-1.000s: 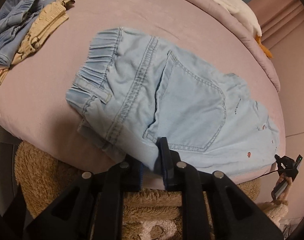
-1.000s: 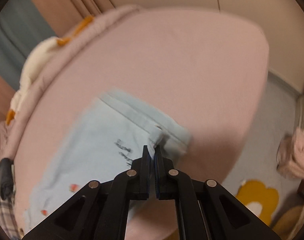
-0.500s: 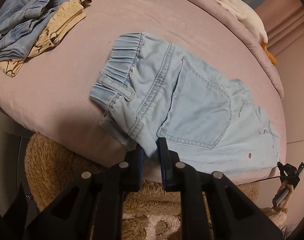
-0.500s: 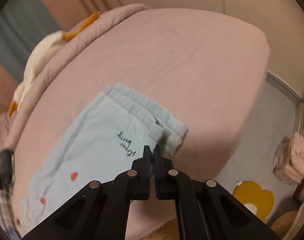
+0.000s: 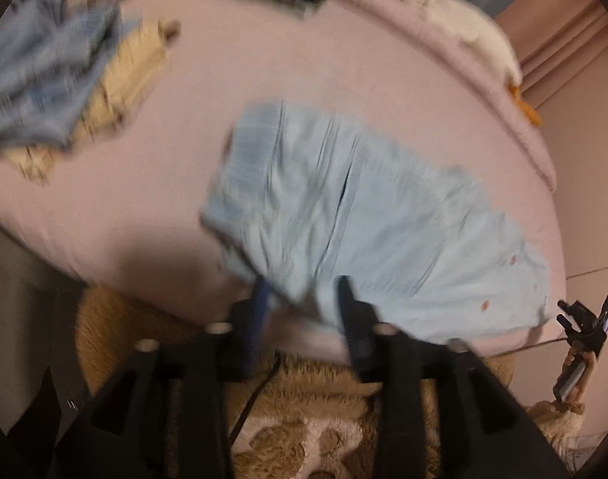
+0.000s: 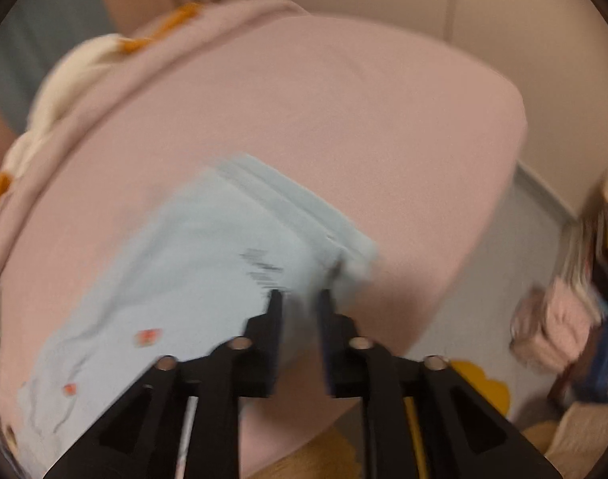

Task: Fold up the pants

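Left wrist view first, and it's blurry: the left gripper (image 5: pixel 302 289) sits at the near edge of the bed (image 5: pixel 264 64), its two fingers spread wide apart, with the near edge of the pale blue pants (image 5: pixel 356 215) draped in the gap between them; neither finger pinches the cloth. The pants lie flat on the pink bed just ahead of the gripper, long axis running from upper left to lower right across the frame, waistband end toward the upper left, leg end with small red marks toward the lower right. Off to the far left, a pile of blue and cream clothes (image 5: pixel 60 92) rests well apart from the pants, and a white plush toy (image 5: pixel 471 28) lies along the far right rim of the bed. Over to the right wrist view, also smeared: the right gripper (image 6: pixel 300 297) has its fingers parted too, tips at the hem end of the pants (image 6: pixel 192 263), cloth lying between them and nothing clamped. Here the pants stretch from the lower left up to the hem at centre right, dark lettering just ahead of the left fingertip.
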Demonstrator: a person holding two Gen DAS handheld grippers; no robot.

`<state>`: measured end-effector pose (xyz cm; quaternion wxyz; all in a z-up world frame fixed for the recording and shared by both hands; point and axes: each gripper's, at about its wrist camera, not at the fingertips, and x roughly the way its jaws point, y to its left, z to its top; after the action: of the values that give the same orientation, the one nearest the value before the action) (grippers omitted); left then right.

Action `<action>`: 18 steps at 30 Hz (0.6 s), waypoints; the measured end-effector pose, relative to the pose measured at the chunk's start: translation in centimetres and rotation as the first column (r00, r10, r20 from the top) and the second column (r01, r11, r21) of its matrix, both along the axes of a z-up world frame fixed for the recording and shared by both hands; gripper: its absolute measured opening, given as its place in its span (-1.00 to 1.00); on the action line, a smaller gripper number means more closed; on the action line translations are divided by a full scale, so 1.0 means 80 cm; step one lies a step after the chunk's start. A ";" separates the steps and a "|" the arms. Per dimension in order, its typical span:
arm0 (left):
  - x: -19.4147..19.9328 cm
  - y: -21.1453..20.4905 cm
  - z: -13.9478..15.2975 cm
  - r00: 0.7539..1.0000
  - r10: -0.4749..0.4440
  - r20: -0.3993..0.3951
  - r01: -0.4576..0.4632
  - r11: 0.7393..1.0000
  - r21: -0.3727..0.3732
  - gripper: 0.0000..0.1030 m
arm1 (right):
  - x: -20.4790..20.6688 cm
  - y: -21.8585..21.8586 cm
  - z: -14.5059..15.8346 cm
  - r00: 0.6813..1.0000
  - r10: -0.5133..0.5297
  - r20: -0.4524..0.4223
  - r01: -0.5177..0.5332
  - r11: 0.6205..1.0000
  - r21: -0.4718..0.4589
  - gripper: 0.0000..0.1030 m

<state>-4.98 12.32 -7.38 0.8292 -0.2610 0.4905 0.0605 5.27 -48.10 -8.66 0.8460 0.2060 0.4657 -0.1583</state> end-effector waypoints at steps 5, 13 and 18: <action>0.025 0.024 0.024 0.990 -0.001 0.143 -0.006 0.999 0.051 0.52 | 0.038 0.127 0.056 0.931 0.347 0.116 -0.358 0.929 0.095 0.04; 0.098 0.059 -0.037 1.000 0.014 0.007 -0.013 0.999 -0.044 0.47 | 0.103 0.358 0.027 0.678 0.730 0.089 -0.718 0.631 0.292 0.04; 0.105 0.065 -0.066 1.000 0.003 -0.022 -0.006 0.993 -0.115 0.28 | 0.129 0.448 0.000 0.601 0.799 -0.023 -0.770 0.586 0.255 0.04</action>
<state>3.38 17.53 -12.69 0.8073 -0.3085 0.5017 0.0370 15.62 -12.30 -8.62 0.7668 0.0595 0.5790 0.2705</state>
